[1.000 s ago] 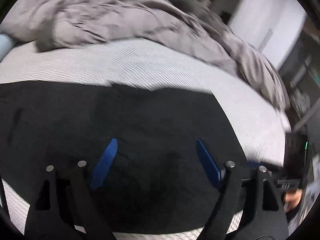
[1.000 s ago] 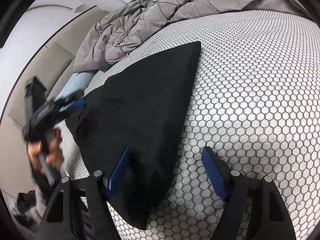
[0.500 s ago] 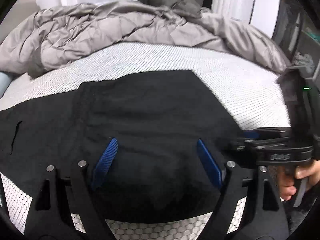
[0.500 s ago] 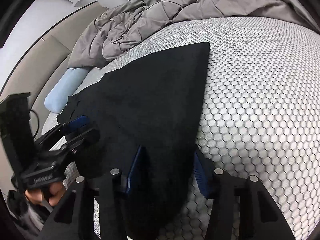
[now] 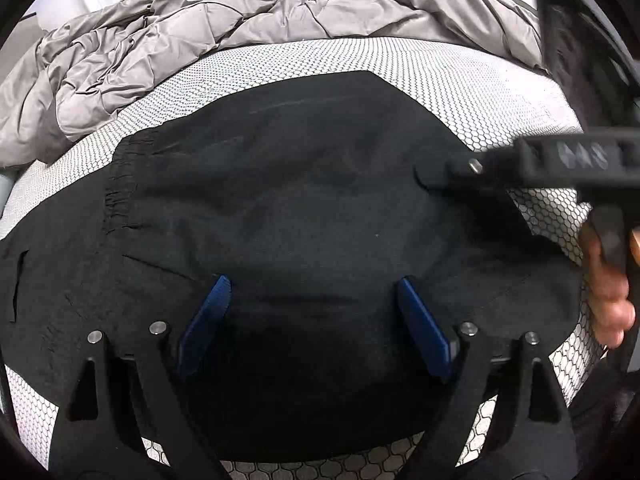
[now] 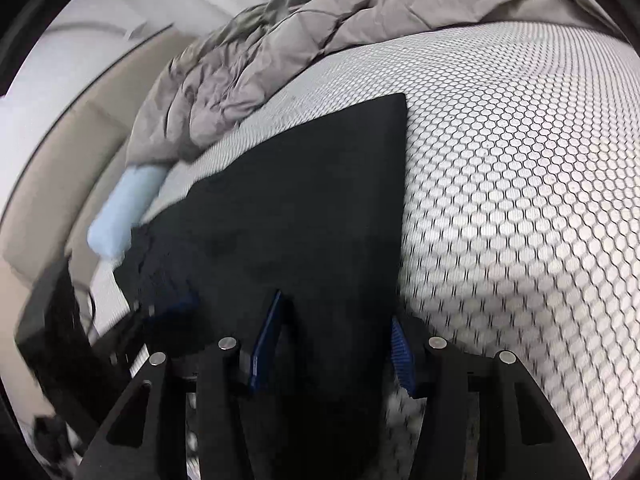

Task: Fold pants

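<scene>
While the black fabric pants (image 5: 304,216) lie spread flat on the white mattress cover with its black honeycomb print (image 5: 400,60), the left gripper (image 5: 312,312) hangs just above their near part with its blue-padded jaws wide apart and nothing between them. Its own camera shows a gathered waistband seam on the left side of the garment and a folded layer lying over the wider black cloth beneath. At the right edge of that view, the right gripper (image 5: 452,172) reaches in sideways over the pants, gripped by a bare hand (image 5: 608,280); from this angle its fingertips are dark and blurred against the cloth. The right wrist camera shows its jaws partly apart, straddling the near edge of the pants (image 6: 320,216), with black cloth between the blue pads (image 6: 266,340), though whether they pinch it cannot be told. From there the garment runs away to a squared far corner. A crumpled grey quilted duvet (image 5: 192,40) is heaped along the far side of the bed, and a pale blue pillow (image 6: 124,208) lies at the left, just beside the pants.
</scene>
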### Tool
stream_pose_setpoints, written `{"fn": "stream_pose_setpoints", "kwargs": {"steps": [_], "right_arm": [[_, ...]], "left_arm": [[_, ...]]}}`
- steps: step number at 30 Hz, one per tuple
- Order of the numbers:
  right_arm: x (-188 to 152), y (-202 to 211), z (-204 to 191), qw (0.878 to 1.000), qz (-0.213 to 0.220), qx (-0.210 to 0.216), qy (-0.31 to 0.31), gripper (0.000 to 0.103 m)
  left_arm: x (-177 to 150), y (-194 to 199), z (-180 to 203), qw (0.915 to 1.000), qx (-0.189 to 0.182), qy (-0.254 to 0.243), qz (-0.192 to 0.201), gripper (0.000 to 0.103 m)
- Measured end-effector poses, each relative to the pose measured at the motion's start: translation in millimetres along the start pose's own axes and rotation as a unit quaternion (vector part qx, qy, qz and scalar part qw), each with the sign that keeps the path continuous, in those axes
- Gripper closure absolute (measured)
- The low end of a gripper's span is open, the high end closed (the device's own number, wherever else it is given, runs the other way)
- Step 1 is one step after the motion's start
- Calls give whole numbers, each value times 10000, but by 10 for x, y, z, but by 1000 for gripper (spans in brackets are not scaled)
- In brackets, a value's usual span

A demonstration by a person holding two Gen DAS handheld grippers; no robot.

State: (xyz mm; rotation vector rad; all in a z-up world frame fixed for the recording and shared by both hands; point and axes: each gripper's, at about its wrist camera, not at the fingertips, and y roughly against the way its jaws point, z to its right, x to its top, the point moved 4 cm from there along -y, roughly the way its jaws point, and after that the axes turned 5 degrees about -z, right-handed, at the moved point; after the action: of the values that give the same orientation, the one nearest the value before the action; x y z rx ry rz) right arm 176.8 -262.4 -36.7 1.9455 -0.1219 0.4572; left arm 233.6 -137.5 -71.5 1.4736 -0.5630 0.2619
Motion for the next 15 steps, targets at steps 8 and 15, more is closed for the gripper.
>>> {"fn": "stream_pose_setpoints", "kwargs": {"steps": [8,15], "right_arm": [[527,-232,12,9994,-42,-325,101,62],[1149,-541,53,9953,-61,-769,580,62]], "left_arm": [[-37,-7,8,10000,-10,-56,-20,19],[-34,5,22,9999,-46,-90,-41,19]]}}
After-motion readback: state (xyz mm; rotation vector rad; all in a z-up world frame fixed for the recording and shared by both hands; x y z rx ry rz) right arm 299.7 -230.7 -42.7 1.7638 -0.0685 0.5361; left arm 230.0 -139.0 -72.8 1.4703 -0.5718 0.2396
